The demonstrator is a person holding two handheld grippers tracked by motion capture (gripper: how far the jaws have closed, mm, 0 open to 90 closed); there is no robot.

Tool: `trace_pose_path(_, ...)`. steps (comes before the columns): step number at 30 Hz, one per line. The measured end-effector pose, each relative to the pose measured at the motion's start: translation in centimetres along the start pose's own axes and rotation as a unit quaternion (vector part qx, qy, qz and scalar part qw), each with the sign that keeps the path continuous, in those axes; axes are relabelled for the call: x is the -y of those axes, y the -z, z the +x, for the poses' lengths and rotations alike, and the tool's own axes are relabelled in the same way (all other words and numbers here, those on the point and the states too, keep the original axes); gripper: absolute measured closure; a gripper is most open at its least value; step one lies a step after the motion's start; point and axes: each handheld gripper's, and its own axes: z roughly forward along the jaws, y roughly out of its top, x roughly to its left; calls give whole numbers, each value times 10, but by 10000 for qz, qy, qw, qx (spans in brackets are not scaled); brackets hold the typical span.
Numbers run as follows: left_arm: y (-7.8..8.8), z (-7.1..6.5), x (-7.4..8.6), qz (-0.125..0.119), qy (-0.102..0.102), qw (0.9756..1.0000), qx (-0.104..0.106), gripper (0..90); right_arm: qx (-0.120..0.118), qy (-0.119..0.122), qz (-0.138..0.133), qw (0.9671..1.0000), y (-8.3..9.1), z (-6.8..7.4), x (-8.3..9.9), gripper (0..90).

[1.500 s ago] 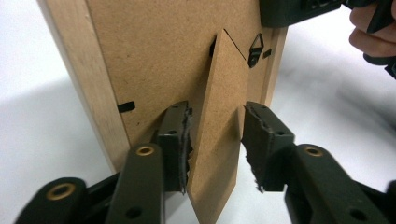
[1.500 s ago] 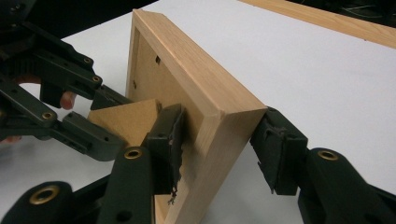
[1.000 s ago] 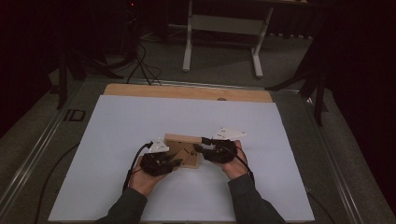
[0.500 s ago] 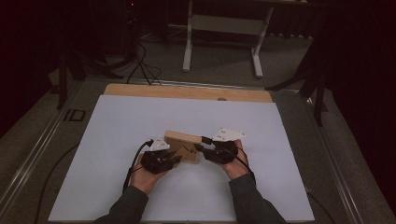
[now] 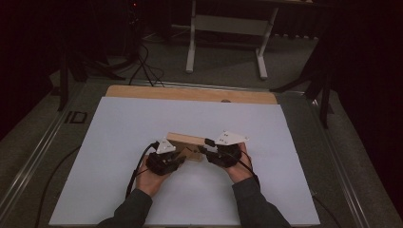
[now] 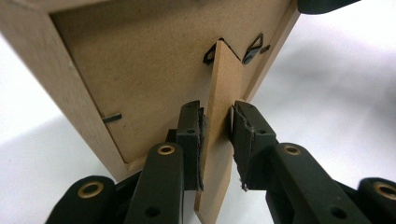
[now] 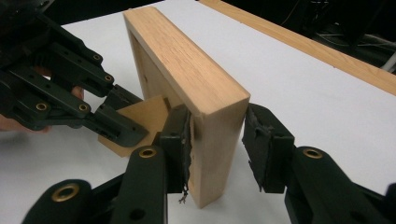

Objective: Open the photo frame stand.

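On white table (image 5: 119, 142), unlabelled wooden frame (image 7: 187, 60), left hand-held gripper (image 6: 217, 135) closing around its stand (image 6: 222, 93), right hand-held gripper (image 7: 217, 149) loosely straddling frame.

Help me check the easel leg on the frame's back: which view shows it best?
The left gripper view: the fold-out leg stands edge-on between the left gripper pads. The right gripper view shows its corner; in the high view it's too small.

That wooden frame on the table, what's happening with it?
A person is working on a wooden picture frame standing on the white table, a hand-held gripper in each hand. The left hand-held gripper has been closing around the frame's fold-out stand; a small gap shows at one pad. The right hand-held gripper straddles the frame's end, one jaw clearly off the wood.
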Motion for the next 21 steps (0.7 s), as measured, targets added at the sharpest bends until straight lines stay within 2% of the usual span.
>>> trace_pose_path(3, 0, 0, 0, -3, -29, 10000, -83, 749, -28, -13, 0, 10000, 0, 0, 0, 654)
trace_pose_path(6, -1, 1, 1, -19, -25, 10000, -62, 766, -137, -81, -62, 9999, 0, 0, 0, 692)
trace_pose_path(14, -1, 0, 3, 12, -26, 10000, 35, 732, -260, -75, -26, 9996, 0, 0, 1, 615)
trace_pose_path(21, -1, -3, 6, 54, -29, 9999, 92, 708, -308, -27, 40, 9995, -2, 0, 1, 509)
